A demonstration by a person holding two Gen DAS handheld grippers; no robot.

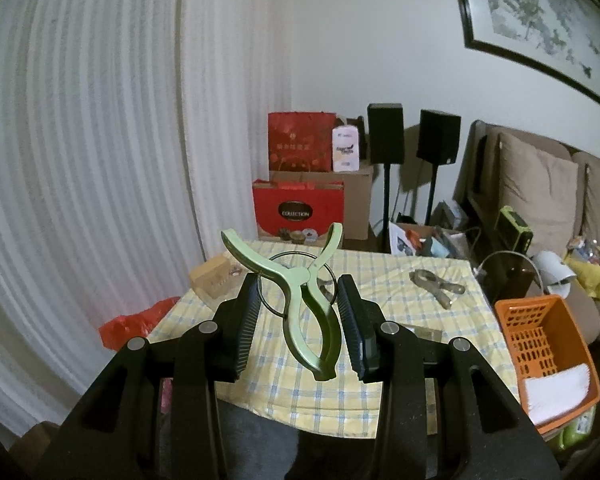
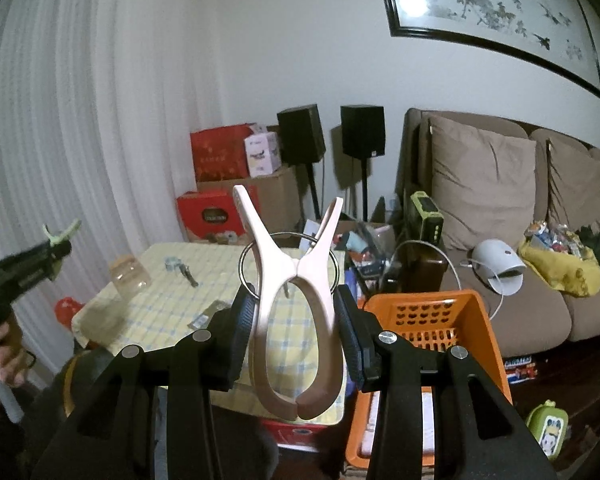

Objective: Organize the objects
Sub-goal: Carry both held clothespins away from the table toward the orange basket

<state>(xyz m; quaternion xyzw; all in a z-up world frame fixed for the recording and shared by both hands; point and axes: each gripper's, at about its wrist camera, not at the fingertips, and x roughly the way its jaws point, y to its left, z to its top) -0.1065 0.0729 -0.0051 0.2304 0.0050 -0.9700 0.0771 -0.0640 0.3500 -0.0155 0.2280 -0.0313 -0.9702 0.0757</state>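
Risk entry: my left tongs (image 1: pixel 298 320) pinch green clip (image 1: pixel 300 284), right tongs (image 2: pixel 296 328) pinch pink clip (image 2: pixel 296 312); loose squeeze drops either short of orange basket (image 2: pixel 480 320).

The counter (image 1: pixel 380 280) is covered by a yellow cloth checked in blue and white. A grey clip (image 1: pixel 438 282) lies open on it toward the far right, a clear plastic jar (image 2: pixel 130 276) lies on its side at the far left corner, and a small flat clear packet (image 2: pixel 208 314) lies near the right edge. Another greyish clip (image 1: pixel 324 286) lies mid-counter, mostly hidden, so its shape is hard to tell.
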